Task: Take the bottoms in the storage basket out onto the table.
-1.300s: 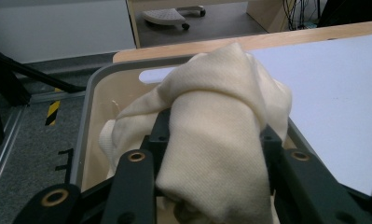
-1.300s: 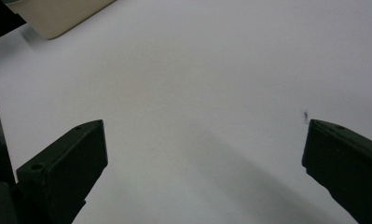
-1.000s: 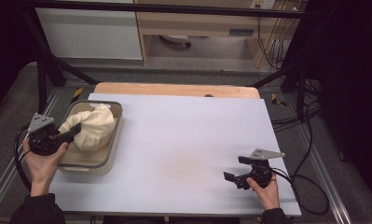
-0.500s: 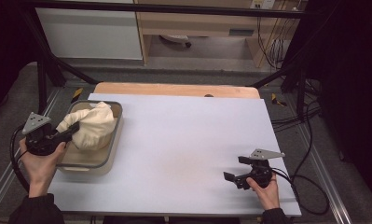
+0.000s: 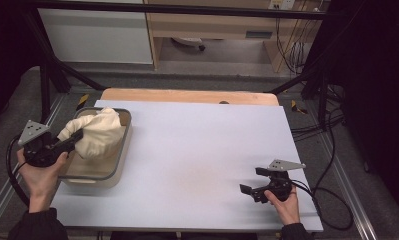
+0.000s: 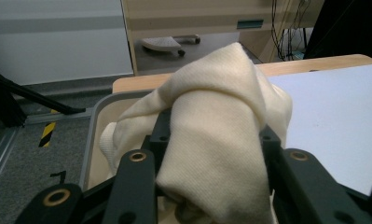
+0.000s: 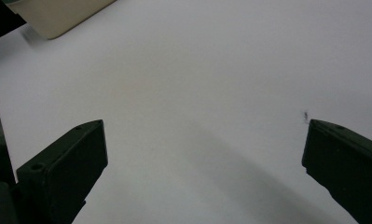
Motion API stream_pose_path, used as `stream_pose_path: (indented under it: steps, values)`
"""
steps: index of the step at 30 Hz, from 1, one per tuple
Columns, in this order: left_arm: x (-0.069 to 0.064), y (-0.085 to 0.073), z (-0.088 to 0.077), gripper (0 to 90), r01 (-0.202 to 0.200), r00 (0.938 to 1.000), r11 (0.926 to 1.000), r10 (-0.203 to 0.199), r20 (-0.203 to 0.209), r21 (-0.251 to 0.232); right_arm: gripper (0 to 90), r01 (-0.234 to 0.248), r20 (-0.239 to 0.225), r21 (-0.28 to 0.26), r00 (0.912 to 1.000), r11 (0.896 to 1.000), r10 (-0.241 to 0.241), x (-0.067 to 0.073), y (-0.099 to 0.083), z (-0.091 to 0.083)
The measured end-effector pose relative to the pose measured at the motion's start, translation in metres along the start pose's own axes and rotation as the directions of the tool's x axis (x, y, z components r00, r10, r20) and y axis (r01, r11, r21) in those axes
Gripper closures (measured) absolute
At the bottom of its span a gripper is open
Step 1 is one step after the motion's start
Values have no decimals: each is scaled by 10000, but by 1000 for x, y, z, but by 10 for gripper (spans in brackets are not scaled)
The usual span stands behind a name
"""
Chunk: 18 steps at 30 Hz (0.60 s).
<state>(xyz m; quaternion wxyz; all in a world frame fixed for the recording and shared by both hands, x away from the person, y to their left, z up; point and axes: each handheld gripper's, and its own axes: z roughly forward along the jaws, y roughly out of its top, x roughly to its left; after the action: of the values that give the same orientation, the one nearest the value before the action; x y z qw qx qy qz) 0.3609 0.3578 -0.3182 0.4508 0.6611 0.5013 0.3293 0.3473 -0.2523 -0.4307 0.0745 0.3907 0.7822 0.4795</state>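
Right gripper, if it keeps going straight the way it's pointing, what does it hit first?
Probably nothing soon: the right gripper, jaws open, points left across bare white table. Far along that line sits the tray, though depth is hard to judge.

The high view looks forward and down from above the person's side onto the whole table (image 5: 197, 150), while the left gripper view sits close behind the cream cloth (image 6: 216, 126) in the tray (image 6: 93, 135), and the right gripper view faces bare tabletop at close range, the tray's corner (image 7: 58, 18) common to all three.
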Motion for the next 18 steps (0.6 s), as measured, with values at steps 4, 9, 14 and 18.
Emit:
stream_pose_path:
  steps: [4, 9, 14, 18]
  values:
    - [0, 1, -2, 619, 23, 10000, 9999, -23, 17, -97, 6, -6, 1, 2, 10000, 10000, 6, 0, 0, 0]
    - [-1, 2, -5, 619, 94, 9999, 9997, -92, 58, -244, 6, 1, 1, -4, 10000, 10000, -1, 0, 0, 0]
    - [-3, 4, -7, 619, 74, 10000, 9991, -74, -6, -423, 6, -1, 19, 9, 10000, 10000, 1, 0, 0, 0]
    - [-3, 7, -10, 619, 48, 10000, 9986, -49, -5, -531, 6, 0, 18, 9, 10000, 10000, 0, 0, 0, 0]
